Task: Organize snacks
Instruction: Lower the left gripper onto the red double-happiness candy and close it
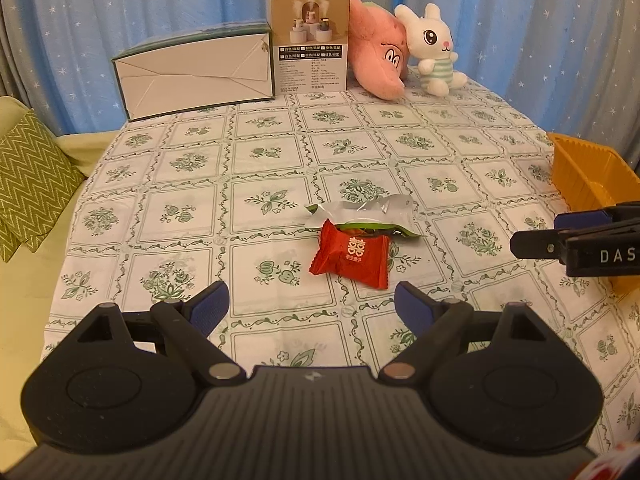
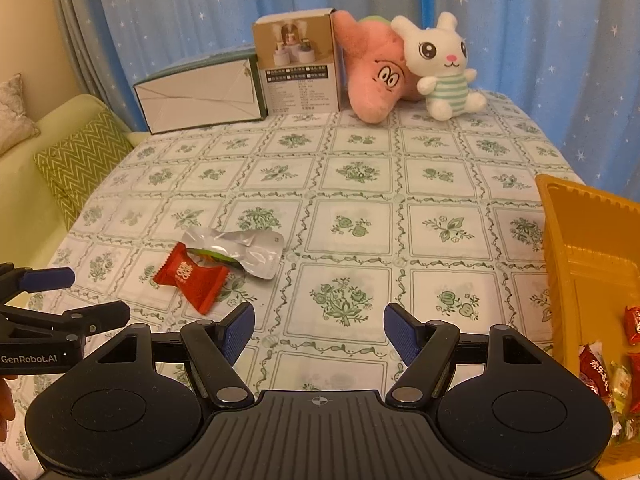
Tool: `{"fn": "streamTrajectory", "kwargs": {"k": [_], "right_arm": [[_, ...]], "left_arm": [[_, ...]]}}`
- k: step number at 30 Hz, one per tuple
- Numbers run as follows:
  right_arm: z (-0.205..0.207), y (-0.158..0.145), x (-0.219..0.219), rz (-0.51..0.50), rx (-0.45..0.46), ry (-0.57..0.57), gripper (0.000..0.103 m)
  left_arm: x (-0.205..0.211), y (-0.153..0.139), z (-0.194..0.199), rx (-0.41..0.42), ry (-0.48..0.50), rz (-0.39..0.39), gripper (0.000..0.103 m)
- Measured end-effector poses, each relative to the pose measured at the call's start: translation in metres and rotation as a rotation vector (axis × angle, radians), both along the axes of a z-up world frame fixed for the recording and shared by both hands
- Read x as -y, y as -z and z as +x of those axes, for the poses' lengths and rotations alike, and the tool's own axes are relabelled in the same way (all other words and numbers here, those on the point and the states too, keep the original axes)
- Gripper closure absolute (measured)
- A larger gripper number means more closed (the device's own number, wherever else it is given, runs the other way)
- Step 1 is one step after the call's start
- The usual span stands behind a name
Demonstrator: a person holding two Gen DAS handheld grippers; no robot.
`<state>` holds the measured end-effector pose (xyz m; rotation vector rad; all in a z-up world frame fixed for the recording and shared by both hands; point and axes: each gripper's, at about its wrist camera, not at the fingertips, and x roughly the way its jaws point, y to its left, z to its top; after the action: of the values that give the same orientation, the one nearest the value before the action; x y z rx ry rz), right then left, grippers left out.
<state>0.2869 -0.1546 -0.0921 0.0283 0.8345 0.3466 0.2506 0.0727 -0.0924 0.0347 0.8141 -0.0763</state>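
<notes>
A red candy packet (image 1: 352, 255) lies on the green-patterned tablecloth, overlapping a silver-and-green snack pouch (image 1: 362, 214) just behind it. My left gripper (image 1: 311, 306) hovers open right in front of the red packet, nothing between its fingers. In the right wrist view the red packet (image 2: 192, 276) and the silver pouch (image 2: 244, 251) lie to the left. My right gripper (image 2: 319, 334) is open over bare cloth to their right, holding nothing. A yellow tray (image 2: 576, 240) at the right edge holds several wrapped snacks (image 2: 600, 372).
At the far end of the table (image 1: 280, 160) stand a white carton (image 1: 196, 74), a small printed box (image 1: 308, 44), a pink plush (image 1: 378, 54) and a white bunny plush (image 1: 434, 50). A sofa with a green zigzag cushion (image 1: 32, 176) lies left. Blue star curtains hang behind.
</notes>
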Motion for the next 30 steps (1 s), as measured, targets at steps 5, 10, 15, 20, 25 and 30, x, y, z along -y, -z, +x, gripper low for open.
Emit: {"fn": "streamTrajectory", "kwargs": {"k": [5, 10, 15, 20, 25, 30], "right_arm": [[0.007, 0.004, 0.002, -0.011, -0.008, -0.008, 0.032], [0.014, 0.008, -0.001, -0.028, -0.007, -0.039, 0.032], [0.023, 0.013, -0.008, -0.049, -0.005, -0.091, 0.032], [0.034, 0.017, -0.015, -0.056, 0.009, -0.132, 0.032], [0.05, 0.024, -0.018, -0.082, 0.002, -0.147, 0.032], [0.062, 0.032, -0.017, -0.102, -0.002, -0.142, 0.032]], "left_arm": [[0.003, 0.006, 0.008, -0.003, 0.017, 0.004, 0.015], [0.007, 0.014, 0.016, -0.001, 0.055, 0.004, 0.015], [0.008, 0.024, 0.028, -0.008, 0.081, -0.015, 0.015], [0.008, 0.027, 0.042, 0.012, 0.105, -0.014, 0.016], [0.013, 0.035, 0.056, 0.012, 0.143, 0.009, 0.021], [0.02, 0.041, 0.062, 0.004, 0.172, 0.022, 0.025]]}}
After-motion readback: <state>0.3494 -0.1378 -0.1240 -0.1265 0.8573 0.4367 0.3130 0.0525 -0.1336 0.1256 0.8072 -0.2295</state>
